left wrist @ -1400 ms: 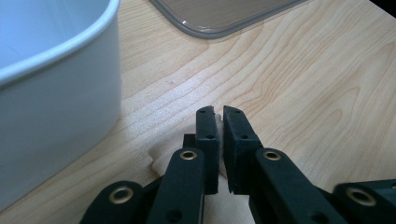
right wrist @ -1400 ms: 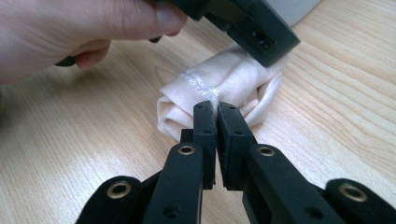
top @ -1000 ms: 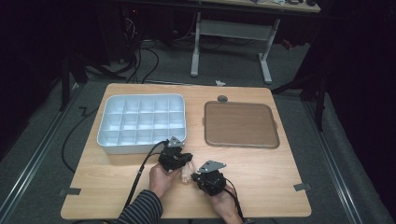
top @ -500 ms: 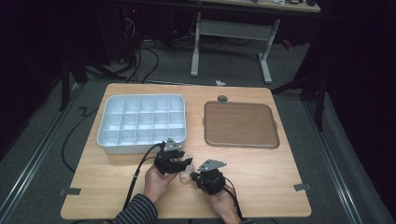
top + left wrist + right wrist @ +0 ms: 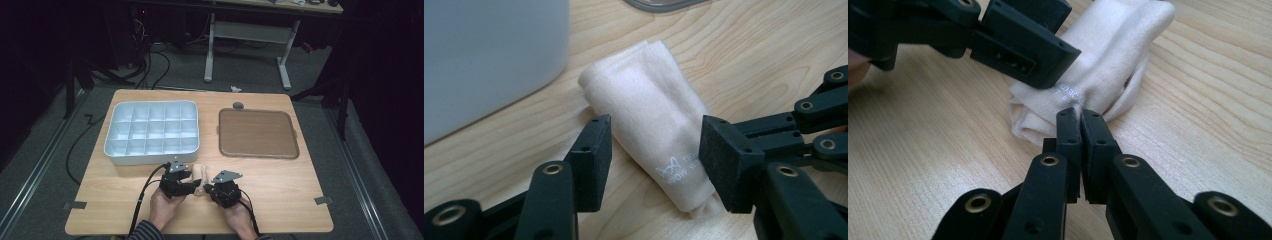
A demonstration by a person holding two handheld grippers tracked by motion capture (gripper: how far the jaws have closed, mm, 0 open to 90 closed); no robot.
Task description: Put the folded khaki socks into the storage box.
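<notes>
Across the middle of the high view spreads the pale wooden surface (image 5: 300, 195), with dark floor and cables around it. Toward 10 o'clock on it sits the white divided tray (image 5: 152, 131), its small compartments showing bare, and toward 2 o'clock lies the brown flat board (image 5: 257, 133), well apart from the tray. Near 6 o'clock two hands come in from the bottom edge, each with a black tool. At the left is the left gripper (image 5: 654, 150), whose fingers (image 5: 591, 157) stand apart and have just been opening; the cloth lies between them, with a clear gap on the left side, and neither presses on it as far as the left gripper view shows. Just right of it is the right gripper (image 5: 1080, 122), its fingers (image 5: 1068, 135) together and pinching an edge of the cloth at its near end. Between the two tools, close below the tray's 5 o'clock corner, lies the folded cream cloth (image 5: 649, 125), flat on the wood, with faint white lettering near its narrower end. Smallest is a dark round piece (image 5: 238, 105) near the board's far edge at 12 o'clock.
</notes>
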